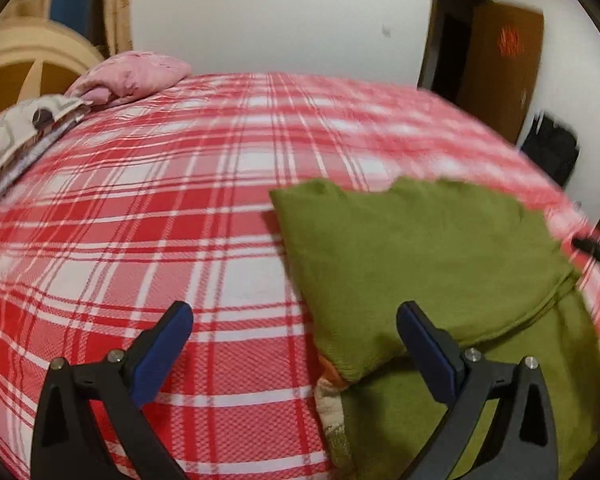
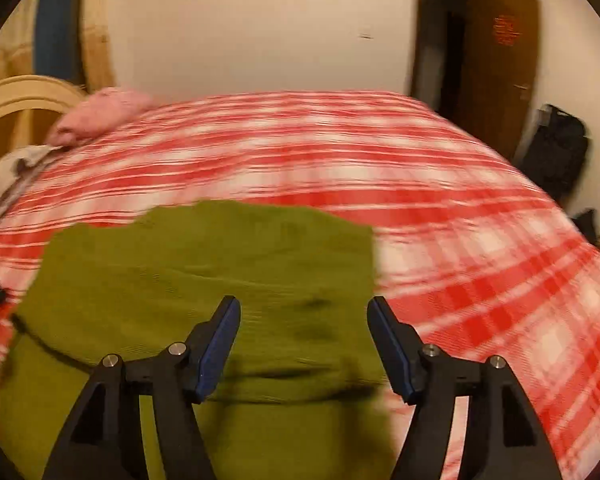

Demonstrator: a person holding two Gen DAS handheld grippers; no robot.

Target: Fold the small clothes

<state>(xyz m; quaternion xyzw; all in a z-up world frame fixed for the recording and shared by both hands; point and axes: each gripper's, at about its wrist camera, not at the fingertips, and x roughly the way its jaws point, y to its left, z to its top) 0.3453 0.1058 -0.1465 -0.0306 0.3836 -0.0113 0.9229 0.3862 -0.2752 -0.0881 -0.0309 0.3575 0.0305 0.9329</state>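
Observation:
A green garment [image 1: 420,256] lies on the red and white plaid bedspread [image 1: 148,216], with its upper layer folded over the lower one. My left gripper [image 1: 294,316] stands open above the garment's left edge, nothing between its blue pads. In the right wrist view the same green garment [image 2: 204,272] fills the lower left. My right gripper [image 2: 302,312] is open over the garment's right edge, and its fingers grip nothing. A bit of orange and cream cloth [image 1: 330,396] peeks out from under the garment's left side. The tip of the right gripper [image 1: 596,250] shows at the right rim of the left wrist view.
A pink pillow [image 1: 136,76] and a patterned cloth [image 1: 16,136] lie at the bed's far left by the cream headboard [image 1: 40,52]. A brown door [image 2: 496,68] and a black bag [image 2: 556,152] stand past the bed's far right corner.

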